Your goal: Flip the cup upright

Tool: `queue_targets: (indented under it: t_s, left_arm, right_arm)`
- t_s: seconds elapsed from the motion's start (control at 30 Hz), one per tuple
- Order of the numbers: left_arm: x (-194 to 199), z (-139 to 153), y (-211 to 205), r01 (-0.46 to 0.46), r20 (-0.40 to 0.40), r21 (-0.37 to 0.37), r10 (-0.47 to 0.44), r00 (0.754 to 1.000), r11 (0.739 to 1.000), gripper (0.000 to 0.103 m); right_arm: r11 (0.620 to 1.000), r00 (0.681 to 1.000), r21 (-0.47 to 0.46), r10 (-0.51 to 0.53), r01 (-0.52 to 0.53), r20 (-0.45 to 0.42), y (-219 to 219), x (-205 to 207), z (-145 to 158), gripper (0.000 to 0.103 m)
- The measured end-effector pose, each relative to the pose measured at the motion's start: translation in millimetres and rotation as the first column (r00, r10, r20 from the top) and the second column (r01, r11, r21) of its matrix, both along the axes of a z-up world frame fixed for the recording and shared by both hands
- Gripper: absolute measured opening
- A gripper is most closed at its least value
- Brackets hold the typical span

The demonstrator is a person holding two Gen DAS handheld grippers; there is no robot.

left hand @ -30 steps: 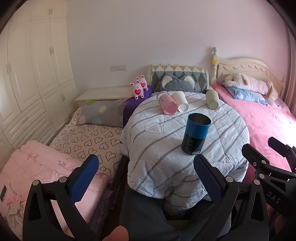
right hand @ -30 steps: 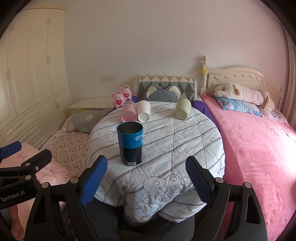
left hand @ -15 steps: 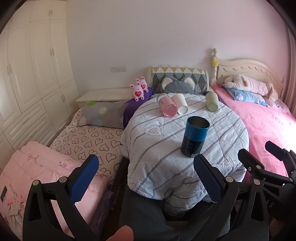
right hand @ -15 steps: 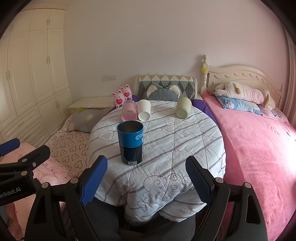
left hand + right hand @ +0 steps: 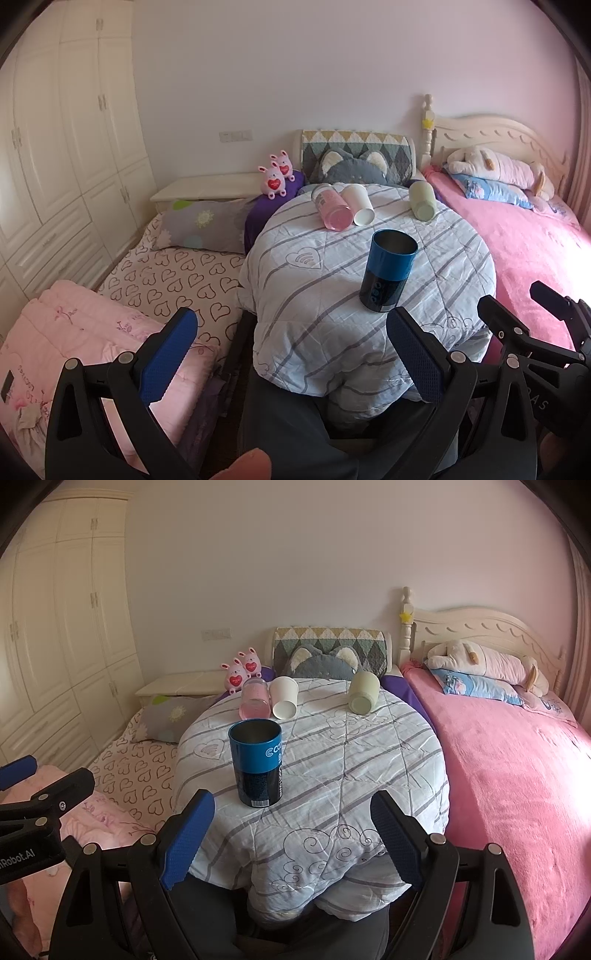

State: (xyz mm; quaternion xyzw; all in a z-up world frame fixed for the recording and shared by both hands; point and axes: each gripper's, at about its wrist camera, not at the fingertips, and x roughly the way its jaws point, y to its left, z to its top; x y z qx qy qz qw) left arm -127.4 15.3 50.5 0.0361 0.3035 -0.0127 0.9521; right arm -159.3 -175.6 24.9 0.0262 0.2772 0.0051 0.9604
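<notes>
Blue cup upright, partial "Cc" lettering

The left tool is wide open, with nothing between its two blue pads. The right tool is wide open too, and its blue pads hold nothing. Both tools point forward, side by side and a little apart. Each one peeks into the edge of the other's view. A bit of a bare fingertip shows just under the left tool.
</notes>
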Motion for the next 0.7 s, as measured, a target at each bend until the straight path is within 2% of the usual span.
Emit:
queue_targets:
  t_s: [0.7]
  left_arm:
    - [3.0, -0.8, -2.9, 0.027, -0.011, 0.002, -0.027, 1.000, 1.000, 0.103]
  right_arm:
    - [1.000, 1.000, 0.000, 0.002, -0.002, -0.007, -2.0, -0.5, -1.4, 0.088]
